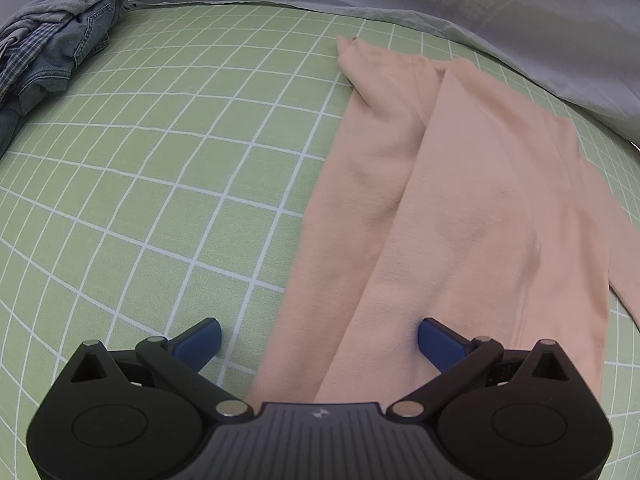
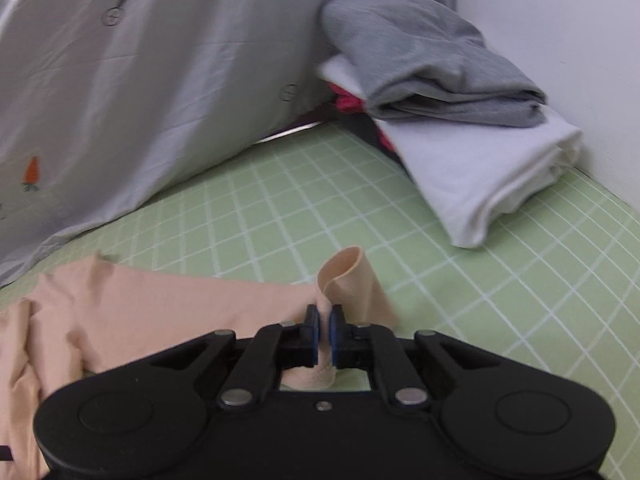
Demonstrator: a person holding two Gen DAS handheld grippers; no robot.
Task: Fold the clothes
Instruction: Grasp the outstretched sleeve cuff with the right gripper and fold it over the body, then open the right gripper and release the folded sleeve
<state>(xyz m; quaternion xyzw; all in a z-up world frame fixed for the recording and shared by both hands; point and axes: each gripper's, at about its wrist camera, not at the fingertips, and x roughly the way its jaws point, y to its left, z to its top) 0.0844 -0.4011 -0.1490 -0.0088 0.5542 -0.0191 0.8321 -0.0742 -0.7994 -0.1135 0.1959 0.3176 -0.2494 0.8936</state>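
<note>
A peach long-sleeved garment (image 1: 460,200) lies on the green checked sheet (image 1: 160,180), one sleeve folded over its body. My left gripper (image 1: 320,340) is open and empty, hovering over the garment's near left edge. In the right wrist view the same garment (image 2: 140,312) lies at lower left. My right gripper (image 2: 324,330) is shut on the end of its sleeve (image 2: 352,280), whose cuff curls up just past the fingertips.
A heap of denim and grey clothes (image 1: 52,48) sits at the far left. A grey quilt (image 2: 140,80) with carrot prints borders the back. A folded stack, grey top (image 2: 428,64) on white cloth (image 2: 480,168), stands by the wall at right.
</note>
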